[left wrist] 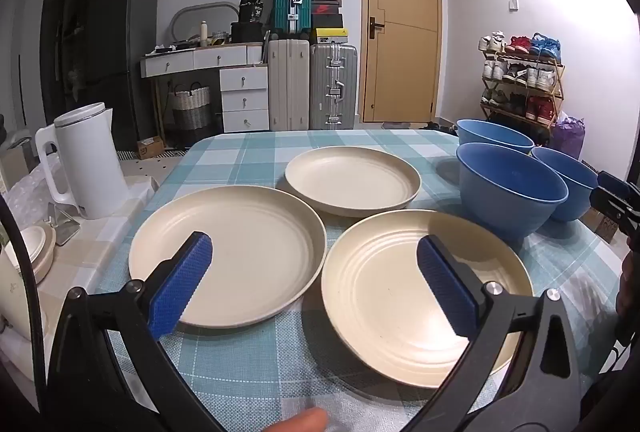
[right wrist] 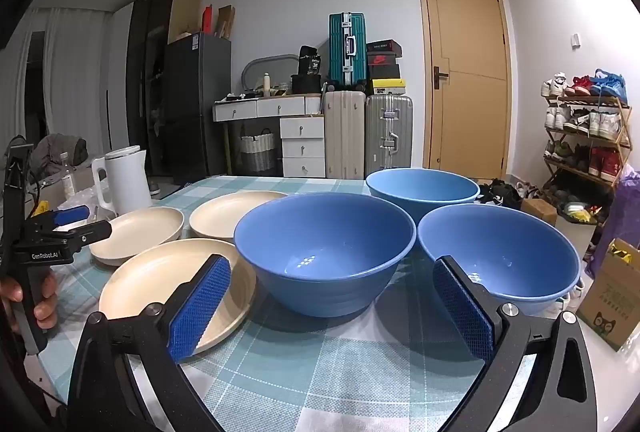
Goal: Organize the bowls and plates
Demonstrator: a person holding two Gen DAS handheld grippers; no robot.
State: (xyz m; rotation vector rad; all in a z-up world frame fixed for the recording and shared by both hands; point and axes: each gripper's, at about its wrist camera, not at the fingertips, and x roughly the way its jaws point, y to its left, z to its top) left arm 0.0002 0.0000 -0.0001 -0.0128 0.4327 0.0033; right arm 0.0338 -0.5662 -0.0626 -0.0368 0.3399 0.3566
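Item 1: left gripper (left wrist: pixel 314 282). Jaws spread wide apart, nothing between the blue pads. It hovers above the near edge of the checked tablecloth (left wrist: pixel 256 364).

Item 2: right gripper (right wrist: pixel 332 306). Jaws likewise spread wide, nothing clamped. The left gripper and the hand (right wrist: pixel 40 298) gripping its handle show at the left edge of the right wrist view.

Item 3: three cream plates, all lying flat and separate on the cloth.
- Left plate (left wrist: pixel 240 252): ahead of the left gripper, under its left pad.
- Right plate (left wrist: pixel 384 288): ahead of the left gripper, under its right pad; concentric ridges inside. Just beside the left plate, rims close; whether they touch cannot be told.
- Far plate (left wrist: pixel 352 180): beyond the other two, straight ahead between the pads.

Item 4: three blue bowls, upright, empty, grouped to the right of the plates.
- Near-left bowl (right wrist: pixel 324 252): straight ahead of the right gripper, between its pads, just beside the right plate.
- Near-right bowl (right wrist: pixel 508 256): behind the right pad, close by the table edge.
- Far bowl (right wrist: pixel 422 188): beyond the other two.

Item 5: white kettle (left wrist: pixel 90 164), on a side surface left of the left gripper, well apart from the plates.

Item 6: cardboard box (right wrist: pixel 612 300), right of the right gripper, off the cloth.
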